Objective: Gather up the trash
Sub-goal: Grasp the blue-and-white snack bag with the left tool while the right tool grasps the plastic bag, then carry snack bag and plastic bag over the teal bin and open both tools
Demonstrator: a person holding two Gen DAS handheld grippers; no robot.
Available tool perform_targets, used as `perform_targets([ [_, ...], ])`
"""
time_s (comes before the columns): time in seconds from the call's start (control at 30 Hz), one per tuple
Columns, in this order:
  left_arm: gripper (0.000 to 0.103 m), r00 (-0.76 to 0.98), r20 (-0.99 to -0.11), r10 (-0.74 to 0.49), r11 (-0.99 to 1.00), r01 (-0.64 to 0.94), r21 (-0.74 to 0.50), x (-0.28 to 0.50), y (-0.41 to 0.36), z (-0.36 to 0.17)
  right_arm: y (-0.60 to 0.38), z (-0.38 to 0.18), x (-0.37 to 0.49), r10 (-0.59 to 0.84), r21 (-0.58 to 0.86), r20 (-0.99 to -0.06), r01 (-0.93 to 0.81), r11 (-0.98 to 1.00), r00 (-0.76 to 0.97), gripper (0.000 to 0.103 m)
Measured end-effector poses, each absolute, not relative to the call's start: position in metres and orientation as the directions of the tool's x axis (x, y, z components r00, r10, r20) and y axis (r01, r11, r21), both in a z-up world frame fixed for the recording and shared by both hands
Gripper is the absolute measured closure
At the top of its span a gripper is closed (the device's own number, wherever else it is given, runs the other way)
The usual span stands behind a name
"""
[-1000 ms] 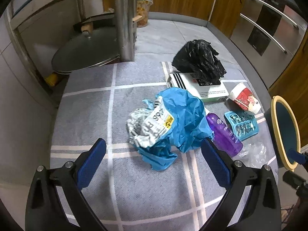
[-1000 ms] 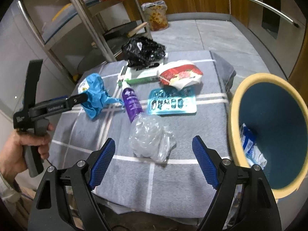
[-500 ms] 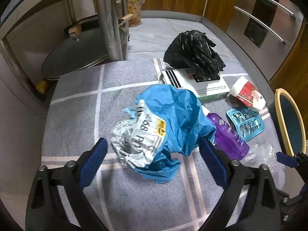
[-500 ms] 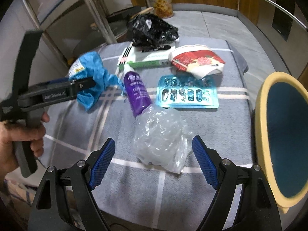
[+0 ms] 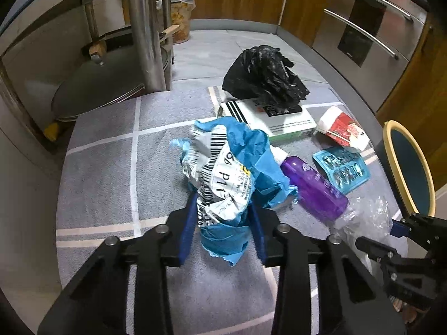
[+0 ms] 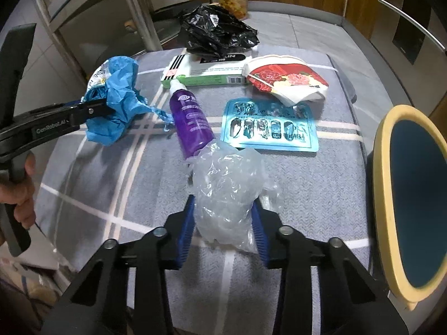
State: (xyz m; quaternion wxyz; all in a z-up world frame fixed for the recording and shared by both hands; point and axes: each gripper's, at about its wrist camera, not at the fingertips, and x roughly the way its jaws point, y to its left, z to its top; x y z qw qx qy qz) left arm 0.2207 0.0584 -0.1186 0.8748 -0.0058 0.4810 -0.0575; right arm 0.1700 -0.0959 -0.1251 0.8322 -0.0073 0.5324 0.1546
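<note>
At the far left we see a person's hand (image 6: 19, 192) around the black handle of the left gripper (image 5: 222, 229). Its ribbed blue pads have just been closing and now pinch the crumpled blue plastic mailer bag with a white barcode label (image 5: 232, 167), creased and papery, sitting on the grey woven cloth with pale stripes (image 5: 106, 173). Just right of it lies a smooth purple plastic bottle with a white cap (image 6: 190, 120), on its side. Behind stand a flat white and green cardboard box (image 6: 206, 69) and, partly on top of it, a glossy black wrinkled plastic bag (image 6: 218, 33). In the middle foreground the right gripper (image 6: 223, 223) has just been closing too — its pads squeeze a clear crinkled plastic wrapper (image 6: 229, 184), bunched into a soft lump touching the bottle's base. Further right lie a flat teal blister card of press-on nails (image 6: 268, 128) and a folded red floral paper packet (image 6: 287, 81). At the right edge stands the round blue bin with a cream rim (image 6: 385, 167) — beside the cloth's edge.
</note>
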Motion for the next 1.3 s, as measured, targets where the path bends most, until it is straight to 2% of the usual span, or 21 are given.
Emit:
perform_targets([
  [0.17,0.072,0.544,-0.831,-0.112,0.993,0.096,-0.071,0.213,0.057,-0.107,-0.1,-0.119,0.164,0.254,0.15,-0.884,-0.275,0.95,0.393,0.07],
  [0.73,0.075,0.628,-0.766,-0.137,0.986,0.161,-0.044,0.176,0.031,-0.04,-0.137,-0.056,0.131,0.309,0.172,-0.818,-0.306,0.936,0.485,0.071],
  [1.3,0.075,0.696,-0.659,-0.285,0.944,0.324,-0.065,0.152,-0.041,0.028,-0.201,0.008,0.1,0.312,0.175,-0.724,-0.273,0.946,0.615,0.071],
])
